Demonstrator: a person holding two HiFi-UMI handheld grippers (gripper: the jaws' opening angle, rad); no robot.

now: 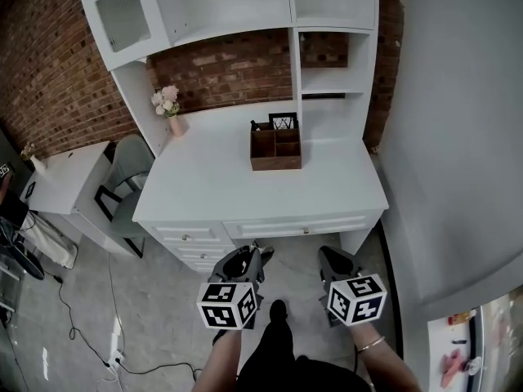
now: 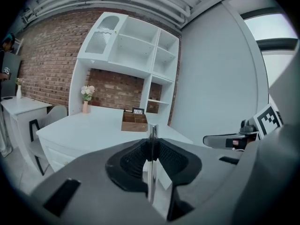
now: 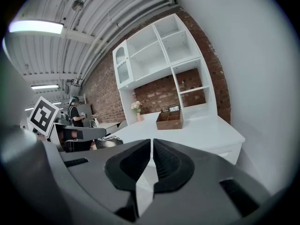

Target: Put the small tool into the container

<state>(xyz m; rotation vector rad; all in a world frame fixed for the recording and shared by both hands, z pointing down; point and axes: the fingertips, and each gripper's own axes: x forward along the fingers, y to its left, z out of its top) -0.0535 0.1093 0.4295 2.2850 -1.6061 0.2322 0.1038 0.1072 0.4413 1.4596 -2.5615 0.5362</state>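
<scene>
One white desk (image 1: pixel 245 194) with shelf hutch (image 1: pixel 237 6) stood against a brick wall (image 1: pixel 221 72). Grey chair (image 1: pixel 122 178) at its 9 o'clock. Wooden container (image 1: pixel 275 147), split into compartments, sat on the desktop toward 12 o'clock. Both grippers hung at the desk's 6 o'clock, well apart from the container. Left gripper (image 2: pixel 152 146) was clamped on the small tool (image 2: pixel 151 172), a thin bright metal strip upright between the pads. Right gripper (image 3: pixel 152 146) had its jaws together, nothing between them.
</scene>
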